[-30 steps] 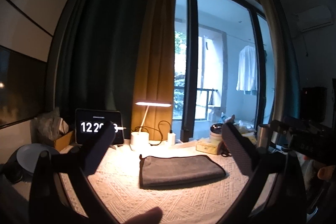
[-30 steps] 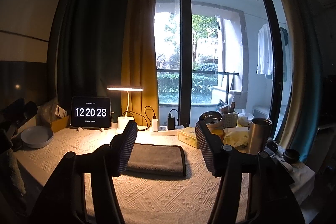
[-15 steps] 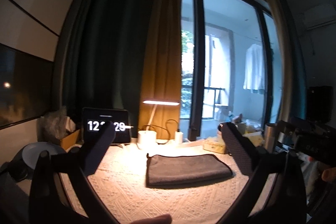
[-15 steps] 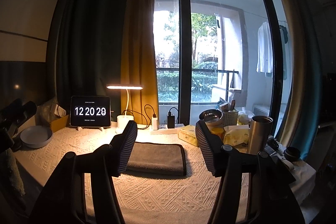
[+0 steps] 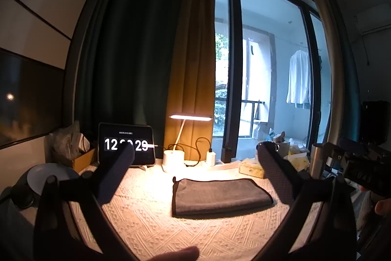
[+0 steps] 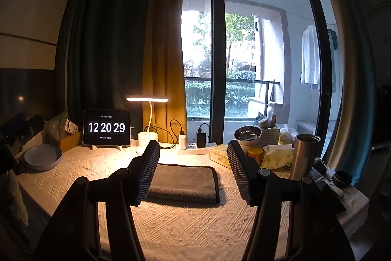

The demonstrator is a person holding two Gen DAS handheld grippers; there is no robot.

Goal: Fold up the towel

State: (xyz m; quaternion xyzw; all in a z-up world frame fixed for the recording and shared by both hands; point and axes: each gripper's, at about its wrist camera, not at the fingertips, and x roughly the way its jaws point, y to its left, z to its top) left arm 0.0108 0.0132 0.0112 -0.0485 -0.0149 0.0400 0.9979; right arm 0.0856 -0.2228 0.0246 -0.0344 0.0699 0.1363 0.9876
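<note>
A dark grey towel (image 5: pixel 220 196) lies folded into a flat rectangle on the cream woven tablecloth (image 5: pixel 151 226); it also shows in the right wrist view (image 6: pixel 185 184). My left gripper (image 5: pixel 195 163) is open and empty, held above the table in front of the towel. My right gripper (image 6: pixel 193 158) is open and empty, held above and in front of the towel, with its left finger (image 6: pixel 147 170) covering the towel's left end.
A tablet clock (image 6: pixel 106 127), a lit desk lamp (image 6: pixel 147 99) and a power strip (image 6: pixel 195 147) stand at the back. A grey plate (image 6: pixel 43 157) sits left. A tissue box (image 6: pixel 220 155), steel bowl (image 6: pixel 248 135), snacks and steel tumbler (image 6: pixel 304 155) crowd the right.
The left gripper's view has shifted slightly, so the towel sits a little further right and higher. The right gripper has barely moved. The towel has not changed.
</note>
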